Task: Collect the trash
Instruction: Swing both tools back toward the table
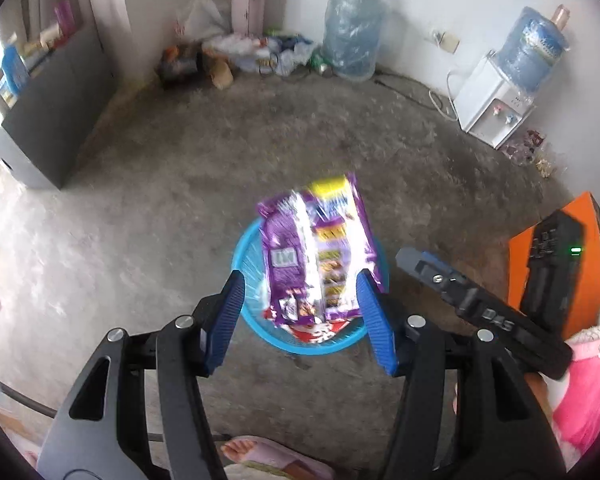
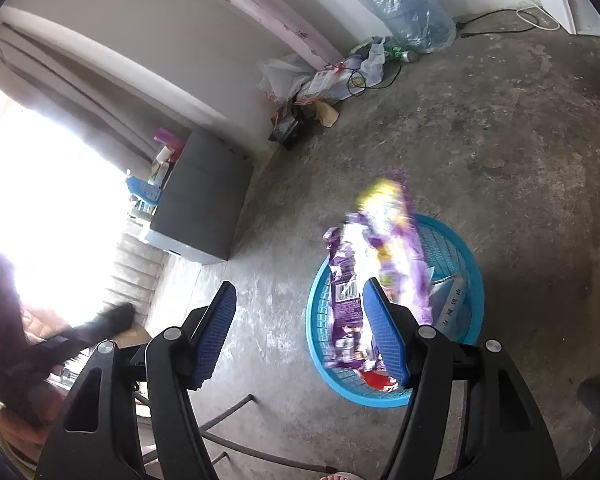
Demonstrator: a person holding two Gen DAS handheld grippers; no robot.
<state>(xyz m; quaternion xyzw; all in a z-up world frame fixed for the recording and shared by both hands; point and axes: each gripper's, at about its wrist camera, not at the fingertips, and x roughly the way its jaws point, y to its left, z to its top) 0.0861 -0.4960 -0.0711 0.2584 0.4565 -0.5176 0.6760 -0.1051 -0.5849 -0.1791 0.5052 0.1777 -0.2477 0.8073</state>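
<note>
My left gripper (image 1: 300, 312) spread, pads clear of purple snack wrapper (image 1: 312, 248), which sits blurred mid-frame over blue basket (image 1: 256, 322). My right gripper (image 2: 300, 332) also spread, nothing between pads; basket lower right in that view.

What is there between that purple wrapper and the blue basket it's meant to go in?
Nothing visible. The purple wrapper is right over the blue basket, between the open left claw fingers, which aren't pressing it. Only other trash lies in the basket.
</note>
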